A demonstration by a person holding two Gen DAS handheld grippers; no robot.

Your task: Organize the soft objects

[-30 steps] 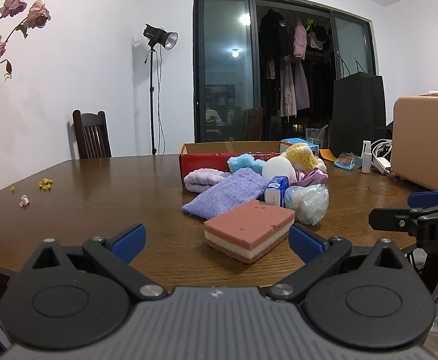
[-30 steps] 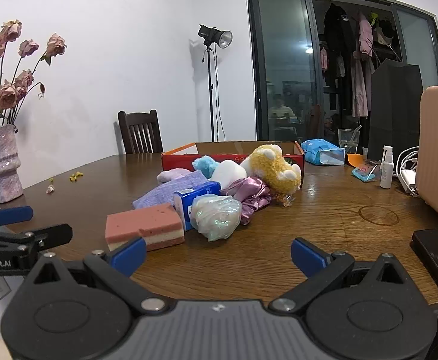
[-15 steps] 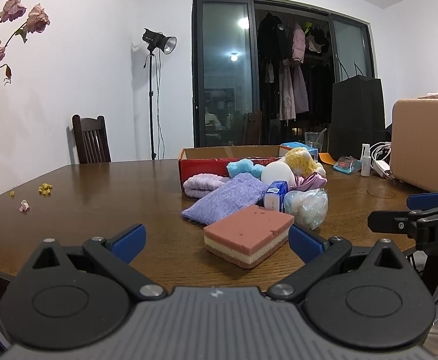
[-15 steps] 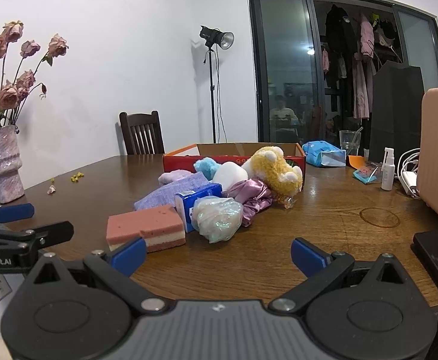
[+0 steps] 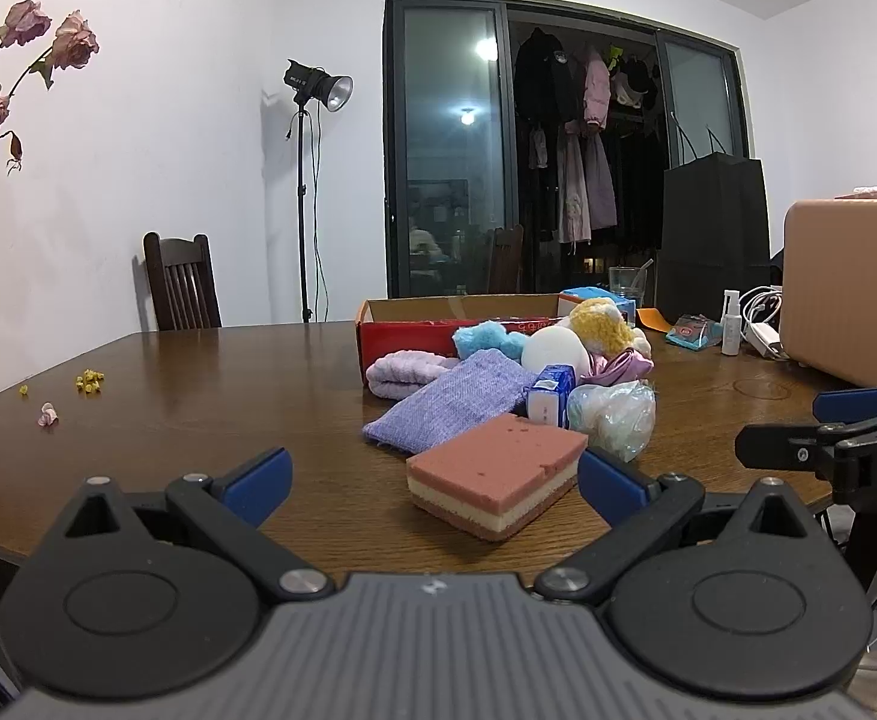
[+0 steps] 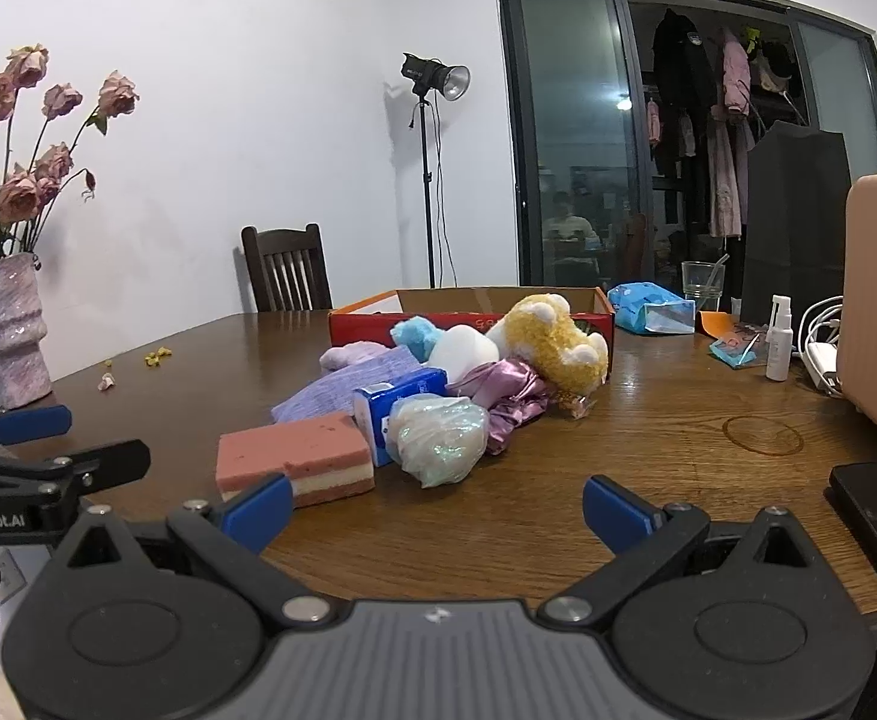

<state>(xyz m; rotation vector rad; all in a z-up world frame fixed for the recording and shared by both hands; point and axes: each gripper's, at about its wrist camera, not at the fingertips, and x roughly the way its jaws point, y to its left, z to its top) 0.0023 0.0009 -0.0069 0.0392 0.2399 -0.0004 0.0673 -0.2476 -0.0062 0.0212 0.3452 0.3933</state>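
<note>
- I held the left tool (image 5: pixel 432 477) low and level at the near edge of the worktop (image 5: pixel 198 396), its blue-tipped fingers spread wide apart and gripping nothing.
- The pink layered sponge (image 5: pixel 495 480) lay on the wood just ahead of that tool, between the lines of its fingers and close to the right one; I could not tell whether they touched.
- The right tool (image 6: pixel 438 507) sat at the same height, fingers likewise wide apart and empty, pointing at the heap of soft things.
- Each tool showed at the edge of the other's view, side by side and apart.
- Behind the sponge the heap held a purple cloth (image 5: pixel 456 399), a blue tissue pack (image 6: pixel 399 414), a crinkly clear bag (image 6: pixel 438 438), a white ball (image 6: pixel 462 351), shiny mauve fabric (image 6: pixel 507 393) and a yellow plush toy (image 6: pixel 552 339).
- A red open box (image 5: pixel 414 336) stood just behind the heap.
- The worktop was dark brown wood, with a pale vase of dried pink roses (image 6: pixel 9 336) on its left side.
- Beyond it I saw white walls, a dark chair (image 6: pixel 285 267), a studio lamp on a stand (image 6: pixel 432 120) and glass doors with hanging clothes.
</note>
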